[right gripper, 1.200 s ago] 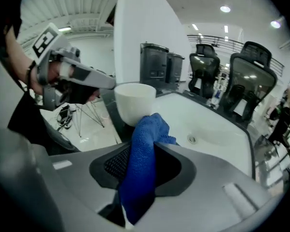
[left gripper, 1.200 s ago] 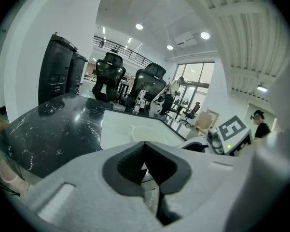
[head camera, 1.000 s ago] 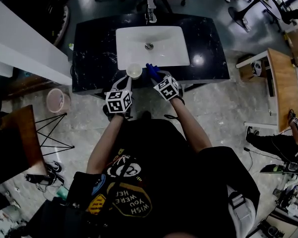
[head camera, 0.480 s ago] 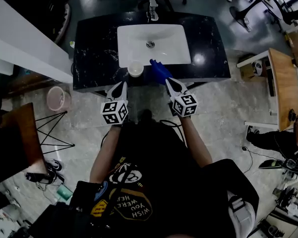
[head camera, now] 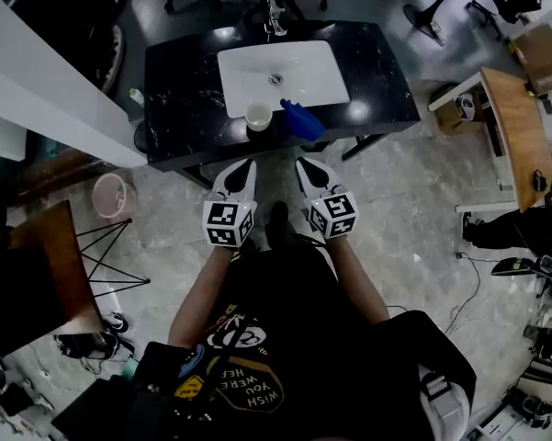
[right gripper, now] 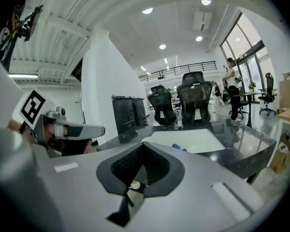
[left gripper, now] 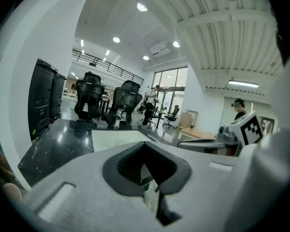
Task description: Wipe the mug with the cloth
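The cream mug (head camera: pixel 258 115) stands upright on the black counter (head camera: pixel 184 99), at the front left corner of the white sink (head camera: pixel 285 72). A crumpled blue cloth (head camera: pixel 301 119) lies just right of the mug, near the counter's front edge; a bit of this cloth (right gripper: pixel 179 148) also shows in the right gripper view. Both grippers hang over the floor, short of the counter. My left gripper (head camera: pixel 245 164) is shut with nothing in it. My right gripper (head camera: pixel 303 164) is also shut and empty. Neither gripper touches the mug or the cloth.
A faucet (head camera: pixel 274 16) stands behind the sink. A pink bin (head camera: pixel 111 195) and a wire-legged stand (head camera: pixel 110 246) sit on the floor to the left. A wooden table (head camera: pixel 519 136) is at the right. Office chairs (right gripper: pixel 193 98) stand beyond the counter.
Both grippers drew back from the counter toward the person. The right one let go of the blue cloth, which now lies beside the mug, and its jaws closed.
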A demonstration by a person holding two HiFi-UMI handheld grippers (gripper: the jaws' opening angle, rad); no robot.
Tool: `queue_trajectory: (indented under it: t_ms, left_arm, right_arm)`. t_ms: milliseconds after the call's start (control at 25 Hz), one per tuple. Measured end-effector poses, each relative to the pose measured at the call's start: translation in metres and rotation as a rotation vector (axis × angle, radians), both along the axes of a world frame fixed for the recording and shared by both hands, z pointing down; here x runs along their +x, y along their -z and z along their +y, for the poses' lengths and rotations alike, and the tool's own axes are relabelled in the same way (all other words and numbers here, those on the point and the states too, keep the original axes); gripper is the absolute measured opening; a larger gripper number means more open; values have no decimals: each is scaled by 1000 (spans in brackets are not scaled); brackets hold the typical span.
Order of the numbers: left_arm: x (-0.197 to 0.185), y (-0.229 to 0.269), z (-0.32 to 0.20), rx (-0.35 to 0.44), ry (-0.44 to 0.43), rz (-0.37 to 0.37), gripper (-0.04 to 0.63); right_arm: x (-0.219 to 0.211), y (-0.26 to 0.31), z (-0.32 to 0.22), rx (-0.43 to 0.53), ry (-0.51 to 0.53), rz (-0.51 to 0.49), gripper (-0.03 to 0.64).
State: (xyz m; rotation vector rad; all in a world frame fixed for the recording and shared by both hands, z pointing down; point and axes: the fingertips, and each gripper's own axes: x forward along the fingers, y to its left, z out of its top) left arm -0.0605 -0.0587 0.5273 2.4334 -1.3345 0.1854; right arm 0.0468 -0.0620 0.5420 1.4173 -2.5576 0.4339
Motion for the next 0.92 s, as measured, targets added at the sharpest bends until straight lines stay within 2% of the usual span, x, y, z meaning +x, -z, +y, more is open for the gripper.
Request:
queue_trajectory:
  t_ms: [160,480,920]
  left_arm:
    - [-2,3,23,20,-27,-18,2]
    - [0,3,56,21,-92,18,2]
    - [-3,13,68,58,-92,-17,2]
  right_arm:
    - [-2,4,19,14,-44,9,2]
    - [-5,15,46,50,-74,38,2]
    - [-13,22,69,58,-83,40,2]
